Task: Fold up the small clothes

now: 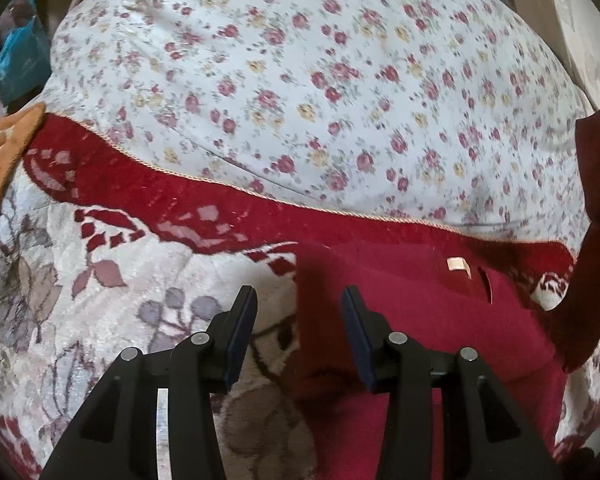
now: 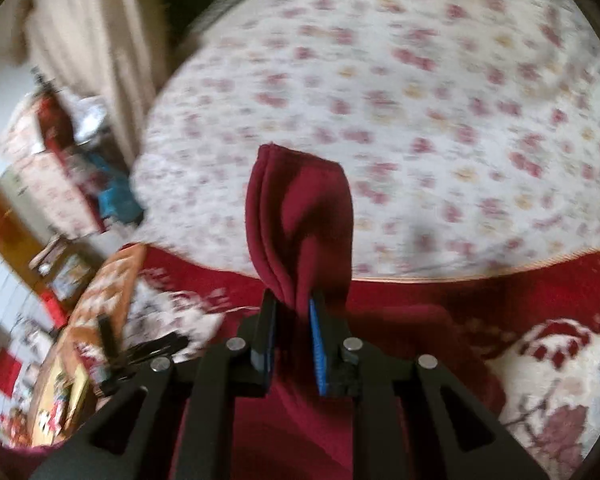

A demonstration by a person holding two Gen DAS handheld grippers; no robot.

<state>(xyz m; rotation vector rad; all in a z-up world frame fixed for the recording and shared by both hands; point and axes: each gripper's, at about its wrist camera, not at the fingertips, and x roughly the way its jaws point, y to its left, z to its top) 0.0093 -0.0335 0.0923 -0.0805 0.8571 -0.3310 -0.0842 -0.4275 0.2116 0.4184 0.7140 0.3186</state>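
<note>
The right gripper [image 2: 292,304] is clenched on a bunched fold of the dark red, soft fleece garment [image 2: 300,208]; the pinched cloth stands up past the jaw tips toward twelve o'clock in the right wrist view, and the rest of the fabric hangs down beneath the tool toward six o'clock. The left gripper [image 1: 299,298] has its jaws parted with nothing between them; it hovers just over the left edge of the same garment [image 1: 412,320], which lies spread at five o'clock in the left wrist view, a small cream label [image 1: 457,265] showing near its top.

The garment rests on a red and cream patterned plush carpet [image 1: 112,280], with a white, rose-printed sheet [image 1: 300,80] beyond it at twelve o'clock. A strip of the dark red cloth also rises at three o'clock in the left view.

By my judgement the fold is only beginning: one part is lifted, none laid over, and the garment looks mostly unfolded. Carrying the raised part across, flattening it and any further folds remain.
</note>
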